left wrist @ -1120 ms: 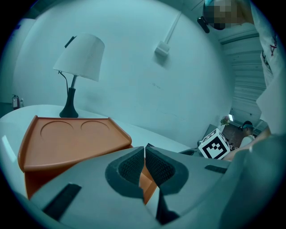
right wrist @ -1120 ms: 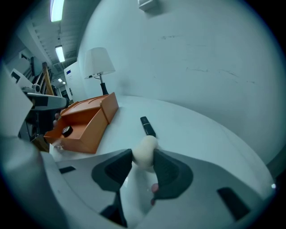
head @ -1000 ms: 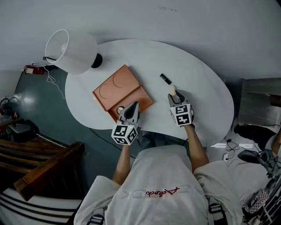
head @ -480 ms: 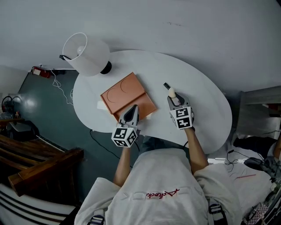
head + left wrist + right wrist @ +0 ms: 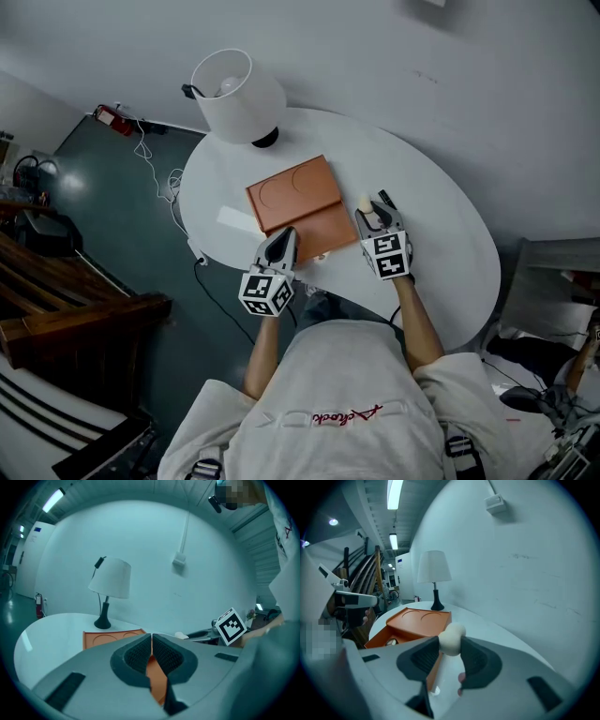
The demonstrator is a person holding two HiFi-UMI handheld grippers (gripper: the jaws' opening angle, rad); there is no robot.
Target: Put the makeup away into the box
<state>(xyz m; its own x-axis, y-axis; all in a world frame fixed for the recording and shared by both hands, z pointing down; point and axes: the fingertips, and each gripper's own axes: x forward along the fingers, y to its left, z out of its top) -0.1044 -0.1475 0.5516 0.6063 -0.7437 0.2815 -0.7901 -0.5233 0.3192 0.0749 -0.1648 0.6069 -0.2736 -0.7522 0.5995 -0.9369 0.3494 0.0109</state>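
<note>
**Soft sponge in the right jaws, box open just beside it**

The right gripper (image 5: 375,212) is clamped on a cream, egg-shaped makeup sponge (image 5: 451,639). Its two pads press the sponge's sides, and the rounded end pokes out past the jaw tips. It hangs over the white table (image 5: 441,246), just to the side of the orange box (image 5: 323,228). The box is open, with its lid (image 5: 292,192) laid back flat toward the lamp (image 5: 239,94). The right gripper view shows a small round item (image 5: 392,642) already lying in the tray.

The left gripper (image 5: 151,644) has its jaws together, pads meeting at the tips. Nothing appears to be pinched between them, and only the orange of the box shows through the gap below. It sits at the box's near edge.

The sponge is probably very light, springy and easily squashed. A moderate pinch across its widest part, as it is held here, looks right. A harder squeeze would only deform it, and a grip nearer the tapered end could let it pop out. It is unlikely to break, but it may cling to the textured pads or bounce when released, so a low release over the tray seems wise.

A dark stick-shaped item (image 5: 383,198), too small to identify, lies on the table just beyond the right jaws.
</note>
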